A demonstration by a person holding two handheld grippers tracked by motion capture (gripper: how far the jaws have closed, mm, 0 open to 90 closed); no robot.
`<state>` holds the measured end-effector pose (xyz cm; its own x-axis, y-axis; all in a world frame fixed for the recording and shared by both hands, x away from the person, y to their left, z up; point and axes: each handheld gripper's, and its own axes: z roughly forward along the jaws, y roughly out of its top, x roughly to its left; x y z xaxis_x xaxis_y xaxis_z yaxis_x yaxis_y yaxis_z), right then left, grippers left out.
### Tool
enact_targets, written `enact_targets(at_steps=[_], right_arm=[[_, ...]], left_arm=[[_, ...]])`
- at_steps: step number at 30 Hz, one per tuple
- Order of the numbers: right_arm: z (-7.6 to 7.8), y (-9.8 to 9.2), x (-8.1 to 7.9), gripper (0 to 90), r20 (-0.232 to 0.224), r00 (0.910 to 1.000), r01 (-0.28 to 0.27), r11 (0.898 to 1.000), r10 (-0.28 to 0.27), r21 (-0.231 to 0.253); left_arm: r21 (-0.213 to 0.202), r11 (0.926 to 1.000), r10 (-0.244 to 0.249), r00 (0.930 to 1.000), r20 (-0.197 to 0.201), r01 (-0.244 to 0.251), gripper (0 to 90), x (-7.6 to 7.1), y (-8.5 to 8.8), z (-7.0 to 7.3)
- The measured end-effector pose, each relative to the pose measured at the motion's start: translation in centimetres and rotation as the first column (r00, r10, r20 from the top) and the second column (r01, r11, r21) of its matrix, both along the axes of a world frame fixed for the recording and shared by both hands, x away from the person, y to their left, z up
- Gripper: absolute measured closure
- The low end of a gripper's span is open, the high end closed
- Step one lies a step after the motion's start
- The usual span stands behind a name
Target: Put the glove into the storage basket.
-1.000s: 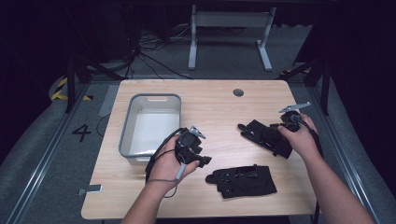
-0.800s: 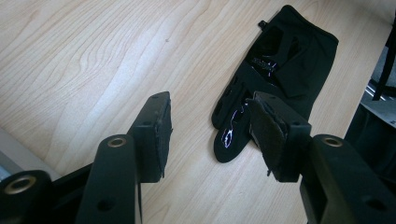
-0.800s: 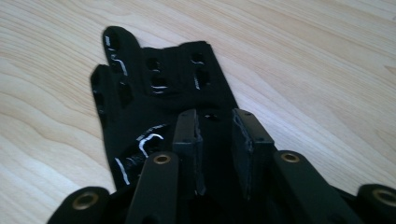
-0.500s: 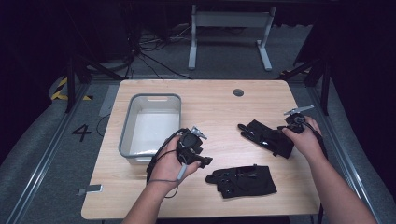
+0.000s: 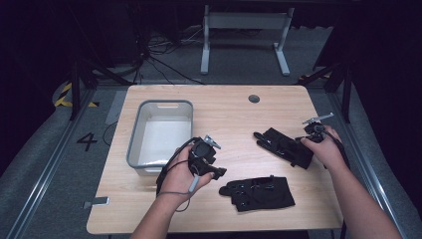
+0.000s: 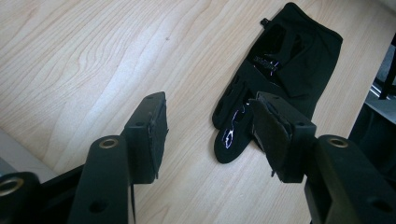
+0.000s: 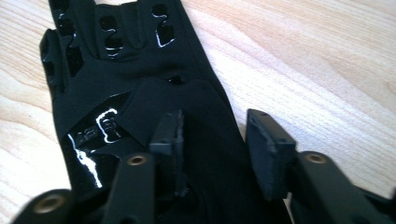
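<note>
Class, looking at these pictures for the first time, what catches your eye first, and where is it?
Two black gloves on the pale wooden table: the far glove under the right gripper, the near glove by the front edge. Left of them stands a grey bin, beside the open left gripper.

The table (image 5: 229,107) is light wood with a wavy grain you can see, smooth and matt. Both gloves, the near glove (image 5: 259,192) and the far glove (image 7: 140,84), look like soft matt black cloth, with shiny printed patches that catch the light. The bin (image 5: 135,144) looks like pale grey plastic with a slight sheen inside. The left gripper (image 6: 208,130) has matt black jaws, hard plastic by the look, with brassy metal rivets.
</note>
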<state>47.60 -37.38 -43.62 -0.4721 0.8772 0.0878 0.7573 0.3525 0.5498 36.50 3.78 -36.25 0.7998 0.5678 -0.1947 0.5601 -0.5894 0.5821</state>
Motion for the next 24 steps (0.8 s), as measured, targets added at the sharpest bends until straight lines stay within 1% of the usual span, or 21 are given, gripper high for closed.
enact_targets(at_steps=[1, 2, 4, 9, 10, 11, 12, 15, 16, 18, 20, 21, 22, 23, 24], right_arm=[[0.1, 0.0, 0.0, 67.6, -0.004, 1.0000, 0.001, 1.000, -0.001, -0.003], [0.3, 0.0, -0.1, 80.1, -0.016, 0.9999, -0.002, 0.999, 0.001, -0.042], [0.4, 0.0, -0.1, 84.6, -0.010, 0.9999, -0.005, 0.999, 0.005, -0.046], [0.9, -0.1, -0.4, 87.1, 0.010, 0.9999, -0.002, 0.998, 0.002, -0.059], [1.1, -0.2, -0.5, 87.3, 0.013, 0.9999, 0.000, 0.999, 0.001, -0.049], [1.5, -0.2, -0.7, 87.6, 0.027, 0.9996, -0.003, 0.999, 0.004, -0.045], [1.5, -0.2, -0.7, 87.6, 0.027, 0.9996, -0.003, 0.999, 0.004, -0.045], [2.4, -0.1, -1.3, 87.8, 0.066, 0.9977, -0.013, 0.999, 0.016, -0.039], [3.1, 0.0, -1.8, 87.8, 0.090, 0.9954, -0.028, 0.999, 0.032, -0.039], [3.3, 0.1, -2.0, 87.9, 0.099, 0.9944, -0.034, 0.999, 0.037, -0.038], [4.3, 0.6, -2.8, 88.0, 0.137, 0.9885, -0.059, 0.997, 0.064, -0.044], [4.3, 0.6, -2.8, 88.0, 0.137, 0.9885, -0.059, 0.997, 0.064, -0.044], [4.8, 0.9, -3.2, 88.0, 0.157, 0.9841, -0.076, 0.996, 0.083, -0.054], [4.8, 0.9, -3.2, 88.0, 0.157, 0.9841, -0.076, 0.996, 0.083, -0.054], [5.3, 1.2, -3.8, 88.1, 0.178, 0.9789, -0.091, 0.994, 0.099, -0.055]], left_arm=[[0.001, 1.0000, 0.001, 1.0000, 0.000, -0.001, 45.5, 0.0, 0.0, 0.0], [0.000, 1.0000, 0.001, 1.0000, 0.001, -0.001, 45.5, 0.0, 0.0, 0.0], [0.002, 1.0000, 0.000, 1.0000, 0.001, 0.000, 45.5, 0.0, 0.0, 0.0], [0.004, 1.0000, 0.001, 1.0000, 0.000, -0.001, 45.4, 0.0, -0.1, -0.1], [0.004, 1.0000, 0.000, 1.0000, 0.000, 0.000, 45.4, 0.0, -0.1, -0.1], [0.003, 1.0000, -0.001, 1.0000, 0.001, 0.001, 45.4, 0.0, -0.1, -0.1], [0.003, 1.0000, -0.001, 1.0000, 0.002, 0.001, 45.4, 0.0, -0.1, 0.0], [0.003, 1.0000, 0.000, 1.0000, 0.001, 0.000, 45.5, 0.0, -0.1, -0.1], [0.003, 1.0000, 0.001, 1.0000, -0.001, -0.001, 45.4, 0.0, -0.1, -0.1], [0.006, 1.0000, -0.002, 1.0000, -0.002, 0.002, 45.4, 0.0, -0.2, -0.1], [0.004, 1.0000, -0.002, 1.0000, -0.003, 0.002, 45.3, -0.1, -0.2, -0.1], [0.004, 1.0000, -0.002, 1.0000, -0.003, 0.002, 45.3, -0.1, -0.2, -0.1], [0.003, 1.0000, -0.002, 1.0000, -0.003, 0.002, 45.3, -0.1, -0.2, -0.1], [0.003, 1.0000, -0.002, 1.0000, -0.003, 0.002, 45.3, -0.1, -0.2, -0.1], [0.003, 1.0000, -0.002, 1.0000, -0.003, 0.002, 45.2, -0.1, -0.2, -0.1]])
